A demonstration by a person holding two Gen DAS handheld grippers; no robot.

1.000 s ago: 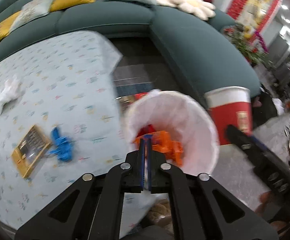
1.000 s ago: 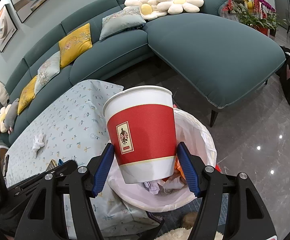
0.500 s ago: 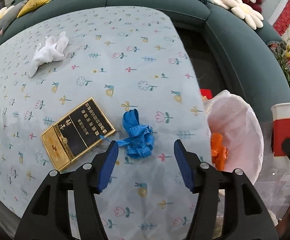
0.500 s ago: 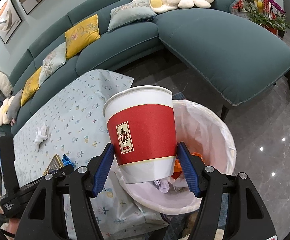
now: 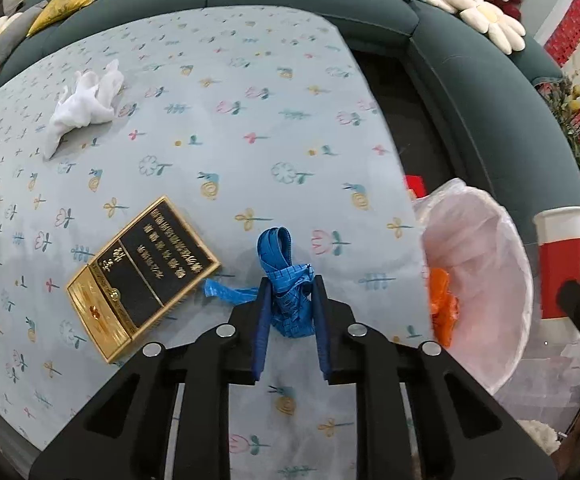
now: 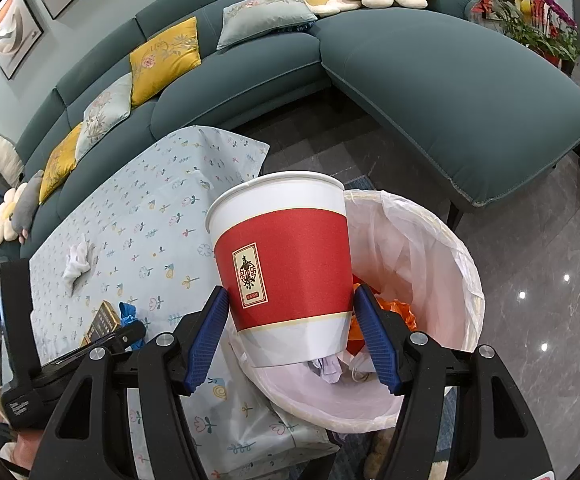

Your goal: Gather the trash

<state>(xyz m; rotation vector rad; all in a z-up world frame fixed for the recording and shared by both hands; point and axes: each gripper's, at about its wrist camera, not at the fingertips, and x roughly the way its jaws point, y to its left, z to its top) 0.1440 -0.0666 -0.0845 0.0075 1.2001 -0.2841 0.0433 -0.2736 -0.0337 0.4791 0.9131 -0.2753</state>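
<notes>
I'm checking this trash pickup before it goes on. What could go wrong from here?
1. The left gripper has just been closing its jaws around the blue scrap; its loose tail lies against the gold-edged box, so lifting might nudge the box.
2. The right gripper holds the paper cup upright over the bin liner; any contents could spill when dropped.

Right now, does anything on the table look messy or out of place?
Yes. A crumpled white tissue lies loose on the tablecloth, far from the bin, and a crushed blue wrapper sits beside a gold box. Nothing looks spilled.
</notes>
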